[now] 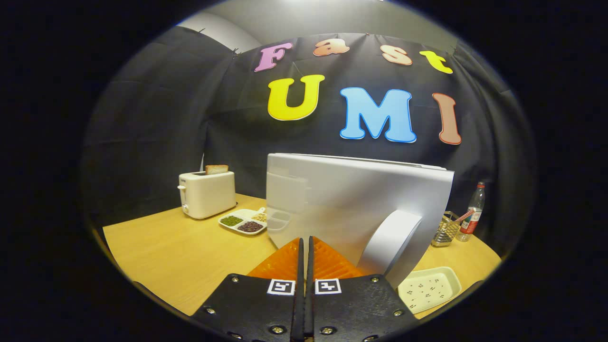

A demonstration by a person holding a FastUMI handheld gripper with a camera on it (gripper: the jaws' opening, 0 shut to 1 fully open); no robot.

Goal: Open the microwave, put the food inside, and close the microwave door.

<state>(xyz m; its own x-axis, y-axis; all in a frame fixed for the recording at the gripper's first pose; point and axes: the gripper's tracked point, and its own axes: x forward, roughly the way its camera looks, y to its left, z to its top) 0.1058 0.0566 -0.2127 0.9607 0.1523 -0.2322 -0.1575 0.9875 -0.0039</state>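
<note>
Gripper view: fingers [305,247] pressed together, holding nothing, tips just before microwave door [351,204].

A light wooden tabletop [180,251] is spreading across the booth under warm light, creased black cloth walls [156,142] are hanging behind it on every side, and a pale grey ceiling [308,16] is showing above the cloth's top edge
</note>
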